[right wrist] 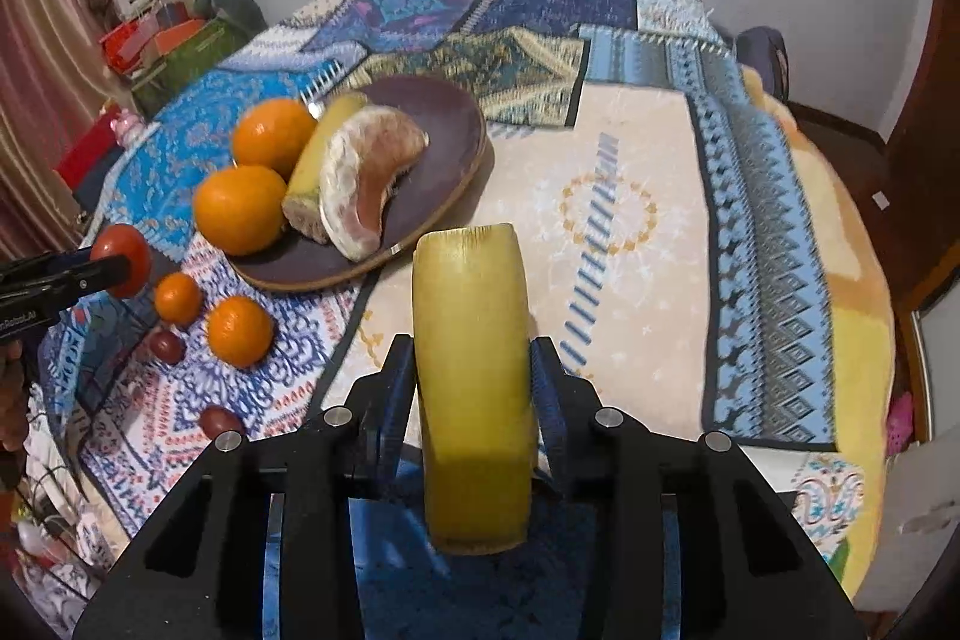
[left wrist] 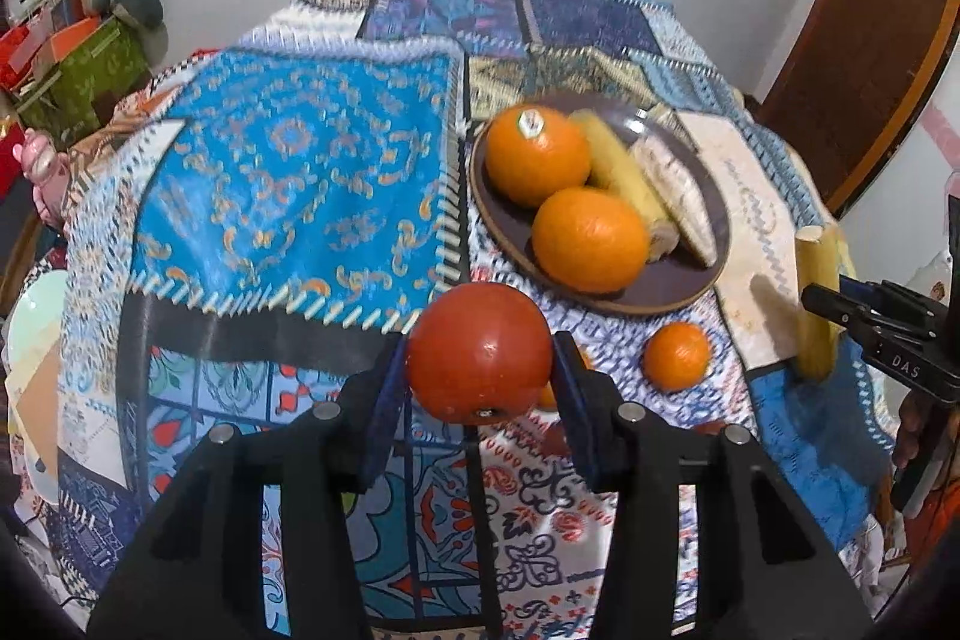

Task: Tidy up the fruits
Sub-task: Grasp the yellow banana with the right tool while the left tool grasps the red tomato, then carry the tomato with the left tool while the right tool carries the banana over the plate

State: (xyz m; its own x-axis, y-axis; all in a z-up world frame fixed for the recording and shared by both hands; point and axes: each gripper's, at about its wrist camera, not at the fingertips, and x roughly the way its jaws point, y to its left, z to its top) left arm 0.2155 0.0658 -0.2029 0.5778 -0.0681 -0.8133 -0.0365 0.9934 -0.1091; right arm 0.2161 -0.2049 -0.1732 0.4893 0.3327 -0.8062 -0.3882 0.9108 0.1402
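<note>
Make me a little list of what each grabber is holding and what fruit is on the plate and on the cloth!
left gripper: shut on the red fruit
right gripper: shut on the yellow fruit piece
plate: two big oranges, another yellow piece, a peeled citrus wedge
patterned cloth: two small oranges, two small dark red fruits

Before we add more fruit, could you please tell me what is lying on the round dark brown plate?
The round dark brown plate holds two large oranges, a yellow cut banana-like piece and a peeled pomelo wedge. The plate surface beneath them is covered.
</note>
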